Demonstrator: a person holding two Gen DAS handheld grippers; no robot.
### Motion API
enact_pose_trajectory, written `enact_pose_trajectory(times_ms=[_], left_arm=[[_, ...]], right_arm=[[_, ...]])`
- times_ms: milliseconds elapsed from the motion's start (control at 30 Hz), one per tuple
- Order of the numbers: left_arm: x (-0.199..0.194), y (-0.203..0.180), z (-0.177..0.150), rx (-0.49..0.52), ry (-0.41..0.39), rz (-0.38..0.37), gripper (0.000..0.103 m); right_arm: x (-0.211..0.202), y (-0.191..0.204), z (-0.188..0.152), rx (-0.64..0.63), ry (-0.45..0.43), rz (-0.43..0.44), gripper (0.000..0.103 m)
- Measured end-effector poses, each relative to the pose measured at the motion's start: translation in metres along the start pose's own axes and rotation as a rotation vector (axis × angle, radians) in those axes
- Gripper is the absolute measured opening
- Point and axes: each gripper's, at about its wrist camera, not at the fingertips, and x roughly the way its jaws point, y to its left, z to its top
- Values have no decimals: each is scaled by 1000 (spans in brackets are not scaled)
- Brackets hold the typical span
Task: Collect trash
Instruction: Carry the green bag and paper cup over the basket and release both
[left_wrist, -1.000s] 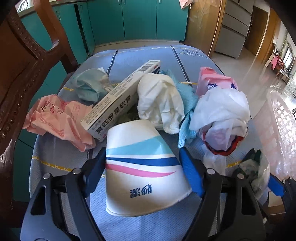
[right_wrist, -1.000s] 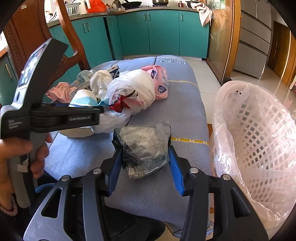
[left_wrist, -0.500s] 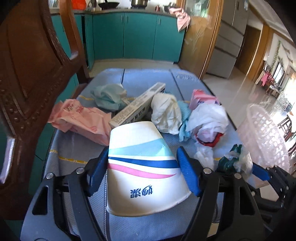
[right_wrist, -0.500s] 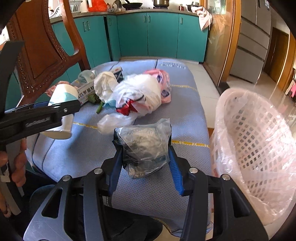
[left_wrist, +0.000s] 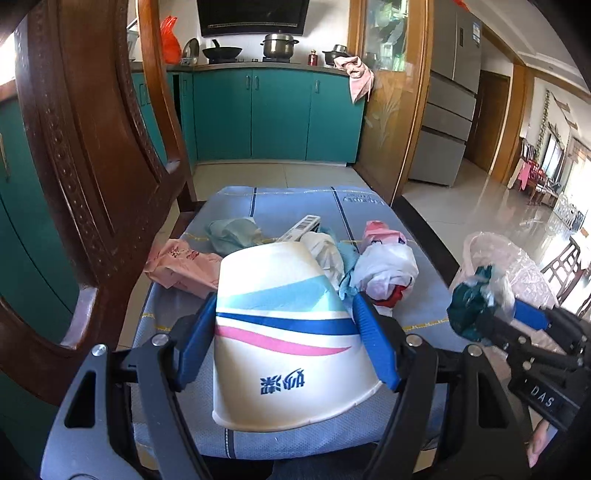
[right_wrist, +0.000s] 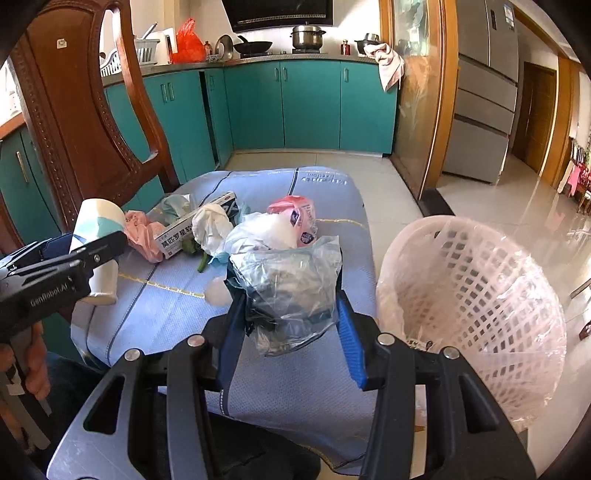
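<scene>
My left gripper (left_wrist: 286, 341) is shut on a white paper cup (left_wrist: 288, 332) with blue and pink stripes, held upside down above the blue cushion (left_wrist: 295, 201). The same cup (right_wrist: 98, 230) shows at the left of the right wrist view. My right gripper (right_wrist: 290, 319) is shut on a crumpled clear plastic bag (right_wrist: 288, 284) with dark contents, lifted off the cushion; that bag (left_wrist: 476, 299) appears at the right of the left wrist view. A pink mesh basket (right_wrist: 476, 295) lined with clear plastic stands to the right of the cushion.
More trash lies on the cushion: a long carton (right_wrist: 195, 225), pink wrappers (right_wrist: 142, 236), a white tissue wad (right_wrist: 212, 227), a white bag (right_wrist: 266, 232), a pink packet (right_wrist: 297, 218). A carved wooden chair back (left_wrist: 85, 155) rises at the left. Teal cabinets (right_wrist: 310, 107) stand behind.
Both grippers have risen with their loads. The cup has come up off the cushion and away from the pile, and more of the kitchen shows beyond.
</scene>
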Motion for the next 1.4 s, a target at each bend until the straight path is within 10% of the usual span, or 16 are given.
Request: enact_pose_trajectory(times_ms=[933,1400], left_arm=[[-12,-26,-4,43,13,5,74],[0,-124,22,103,80,-316,74]], right_arm=[[-32,-30,6,90,-111,69,48],[-71,-163,-24,285,-189,-60,48]])
